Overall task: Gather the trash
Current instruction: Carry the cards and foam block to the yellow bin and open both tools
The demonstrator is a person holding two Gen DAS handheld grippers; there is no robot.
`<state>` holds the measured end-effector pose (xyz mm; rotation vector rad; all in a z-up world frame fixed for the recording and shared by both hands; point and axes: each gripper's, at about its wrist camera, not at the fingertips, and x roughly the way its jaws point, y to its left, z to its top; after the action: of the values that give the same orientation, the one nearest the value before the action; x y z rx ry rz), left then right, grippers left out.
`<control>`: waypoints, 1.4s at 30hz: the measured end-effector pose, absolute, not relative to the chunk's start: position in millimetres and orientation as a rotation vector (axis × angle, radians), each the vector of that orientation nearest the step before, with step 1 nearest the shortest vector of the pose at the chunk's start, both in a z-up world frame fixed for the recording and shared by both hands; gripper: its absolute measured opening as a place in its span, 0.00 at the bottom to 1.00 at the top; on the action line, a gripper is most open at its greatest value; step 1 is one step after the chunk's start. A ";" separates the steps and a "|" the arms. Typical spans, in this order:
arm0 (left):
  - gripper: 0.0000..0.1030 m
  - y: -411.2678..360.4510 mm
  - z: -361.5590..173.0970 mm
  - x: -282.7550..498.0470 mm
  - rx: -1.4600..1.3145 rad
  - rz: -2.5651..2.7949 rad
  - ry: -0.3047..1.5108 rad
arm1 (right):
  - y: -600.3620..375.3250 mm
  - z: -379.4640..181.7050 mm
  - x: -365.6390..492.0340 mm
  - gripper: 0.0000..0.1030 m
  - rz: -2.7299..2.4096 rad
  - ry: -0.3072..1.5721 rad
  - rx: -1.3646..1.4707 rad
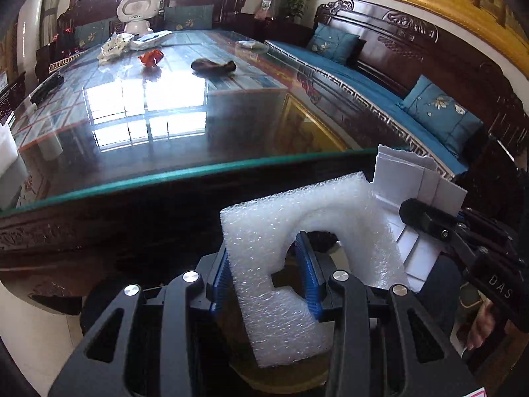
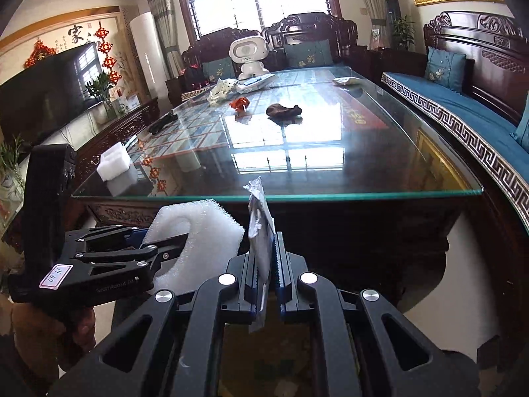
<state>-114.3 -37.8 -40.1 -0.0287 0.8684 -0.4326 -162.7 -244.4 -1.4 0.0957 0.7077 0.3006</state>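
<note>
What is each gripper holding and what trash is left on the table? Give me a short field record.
left gripper: shut on white foam piece
right gripper: shut on white paper wrapper
both grippers: off the table, in front of its near edge
glass table: trash still lying on it
left on table: red wrapper, brown scrap, crumpled white paper, white foam block at left edge
not trash: white toy robot, far end

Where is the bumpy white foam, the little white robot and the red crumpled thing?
white foam piece (image 1: 264, 241), left wrist view, on its left limb.
white robot toy (image 2: 248, 53), right wrist view, on its head.
red crumpled wrapper (image 2: 240, 102), right wrist view, on its middle.
</note>
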 end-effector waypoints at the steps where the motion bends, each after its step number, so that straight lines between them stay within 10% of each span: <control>1: 0.37 -38.9 -48.5 -120.1 -0.024 -0.442 0.884 | -246.8 -8.6 -168.0 0.09 0.294 0.719 0.101; 17: 0.36 -46.6 -141.3 -148.6 0.033 -0.452 1.069 | -258.5 -124.1 -192.8 0.10 0.169 0.987 0.117; 21: 0.36 -49.1 -148.1 -147.6 0.041 -0.458 1.088 | -261.1 -130.6 -187.9 0.39 0.150 1.009 0.122; 42: 0.52 -86.6 -164.1 -150.7 0.129 -0.542 1.145 | -279.8 -123.5 -188.4 0.39 0.146 0.979 0.162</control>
<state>-150.7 -86.6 -164.1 0.1295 1.1447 -0.5421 -188.4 -279.8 -123.5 0.1621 0.9786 0.1461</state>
